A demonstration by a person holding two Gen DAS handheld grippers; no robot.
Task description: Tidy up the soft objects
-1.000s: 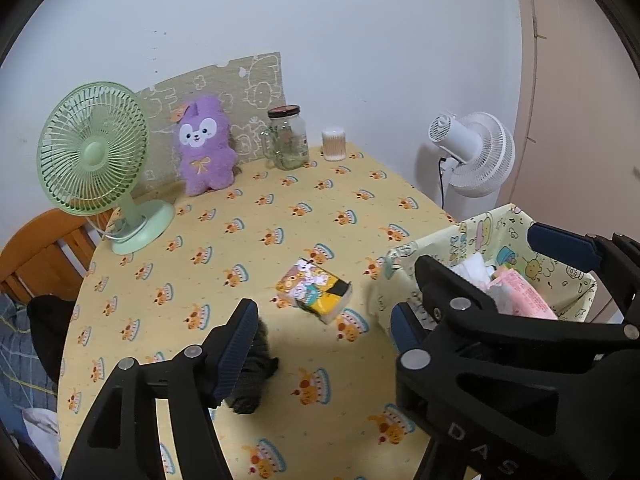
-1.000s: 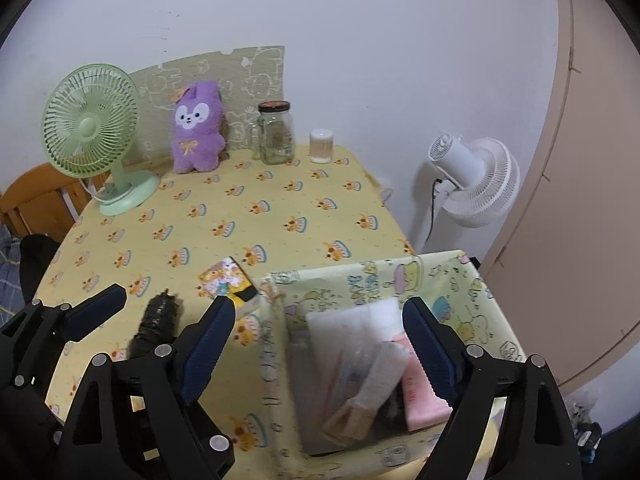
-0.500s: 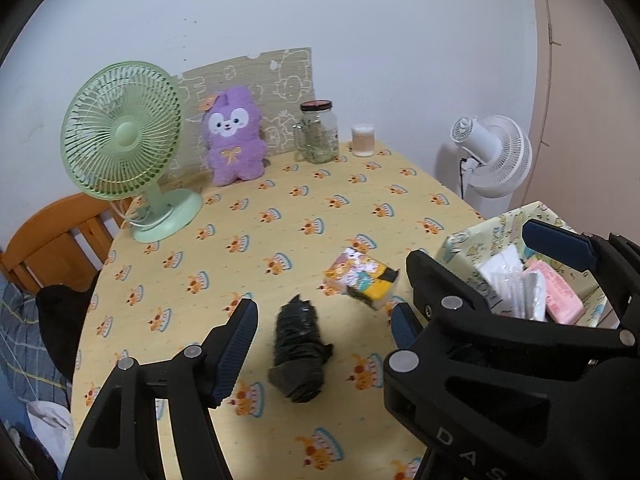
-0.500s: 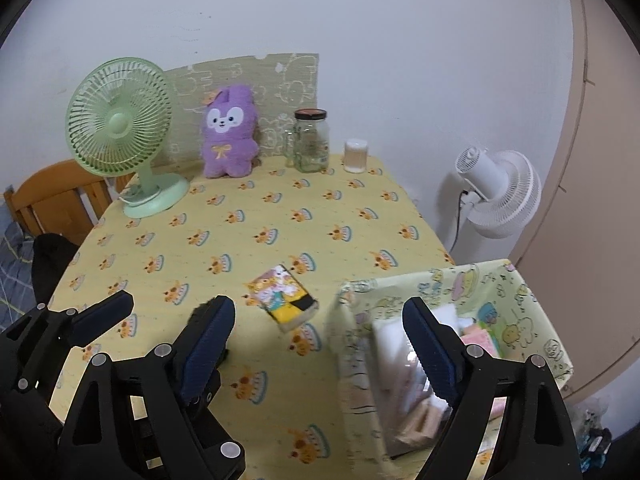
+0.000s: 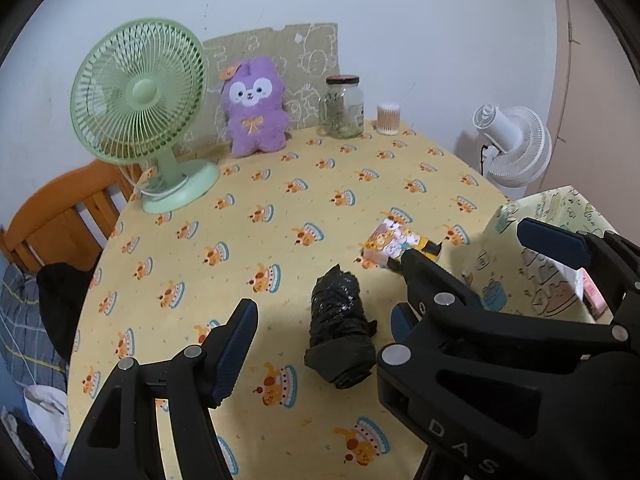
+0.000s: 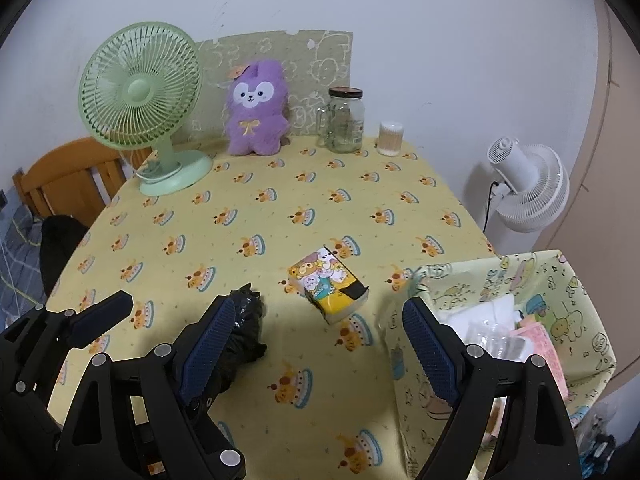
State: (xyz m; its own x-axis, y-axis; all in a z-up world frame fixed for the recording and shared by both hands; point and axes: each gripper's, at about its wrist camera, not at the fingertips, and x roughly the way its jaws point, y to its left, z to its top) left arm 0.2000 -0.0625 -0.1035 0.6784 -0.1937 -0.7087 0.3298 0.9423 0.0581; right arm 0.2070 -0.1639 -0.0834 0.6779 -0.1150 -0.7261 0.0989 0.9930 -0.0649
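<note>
Both grippers hang over the table's near edge, jaws wide apart and empty. The left gripper [image 5: 320, 320] frames the black rolled bundle [image 5: 341, 330]; the right gripper [image 6: 316, 332] frames the tissue pack [image 6: 328, 284]. The fabric bin [image 6: 560, 288] sits at the right edge. Mid-table [image 6: 280, 208] lies bare, up to the fan [image 6: 140, 92], plush [image 6: 256, 108] and jar [image 6: 345, 120] along the far edge.

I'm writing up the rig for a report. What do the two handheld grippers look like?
Both are matte black plastic frames with silver rivets. The left gripper and right gripper each carry two fingers with dark blue ribbed pads. White letters, "DAS", are printed on the right gripper's frame in the left wrist view. No cables or sleeves show.
</note>
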